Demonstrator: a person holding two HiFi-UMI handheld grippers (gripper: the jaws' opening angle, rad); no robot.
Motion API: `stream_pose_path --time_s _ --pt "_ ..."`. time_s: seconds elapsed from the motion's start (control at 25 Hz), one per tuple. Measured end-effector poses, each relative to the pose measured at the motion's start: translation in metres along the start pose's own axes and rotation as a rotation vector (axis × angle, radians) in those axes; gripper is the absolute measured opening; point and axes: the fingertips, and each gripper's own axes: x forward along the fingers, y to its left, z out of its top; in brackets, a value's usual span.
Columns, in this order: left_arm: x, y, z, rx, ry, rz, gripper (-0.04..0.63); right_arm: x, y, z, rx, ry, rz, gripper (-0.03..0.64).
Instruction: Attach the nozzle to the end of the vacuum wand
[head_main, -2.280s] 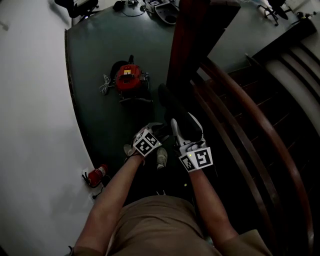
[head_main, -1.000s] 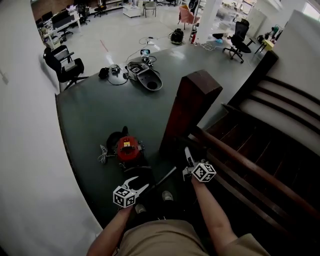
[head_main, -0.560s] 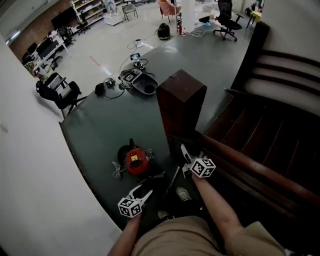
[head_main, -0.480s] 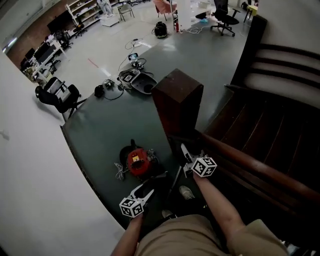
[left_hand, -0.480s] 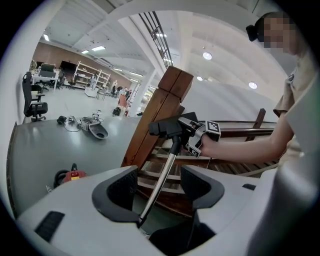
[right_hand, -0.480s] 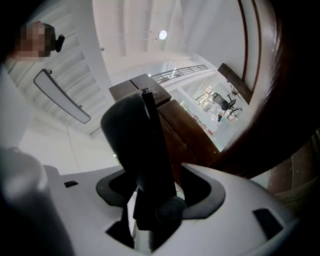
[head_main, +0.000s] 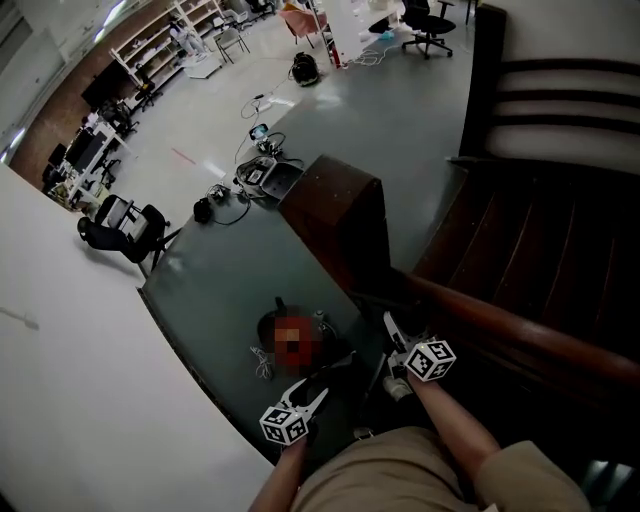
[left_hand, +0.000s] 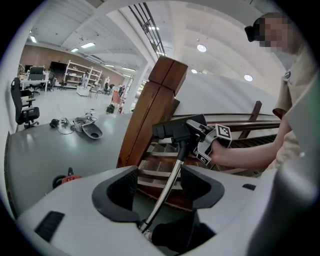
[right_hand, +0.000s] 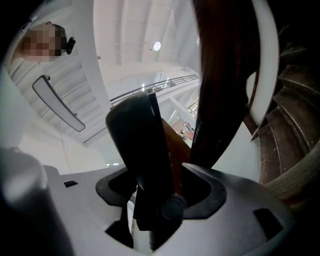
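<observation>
Beside the post (head_main: 335, 215) and rail (head_main: 500, 325), left gripper (left_hand: 160, 182) jaws are gaping around the wand (left_hand: 167, 187), right gripper (right_hand: 159, 192) jaws just now opening around the nozzle (left_hand: 177, 131) capping it, a joint only the left gripper view is showing.

Open-plan workshop, shelving (head_main: 190, 22), office chair (head_main: 124, 226), wooden stairs (head_main: 560, 235)

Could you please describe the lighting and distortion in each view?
Head view: the grey floor is bright, the dark wooden staircase murky. Left gripper view: fisheye bending, even light, a glint on the shiny metal wand. Right gripper view: the black plastic nozzle silhouetted against a washed-out white ceiling.
</observation>
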Motion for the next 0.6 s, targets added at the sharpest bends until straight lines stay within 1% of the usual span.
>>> stream_pose_path --time_s 0.24,0.4,0.6 --pt "0.002 -0.011 -0.006 0.019 0.023 -0.015 0.262 -0.022 -0.005 0.005 0.0 0.001 0.0 0.255" --pt "0.004 -0.016 -0.003 0.025 0.017 -0.022 0.261 -0.033 -0.015 0.007 0.02 -0.035 -0.052 0.255" --pt "0.008 -0.028 -0.009 0.026 0.027 -0.029 0.261 -0.02 -0.027 0.004 0.025 -0.045 -0.094 0.255"
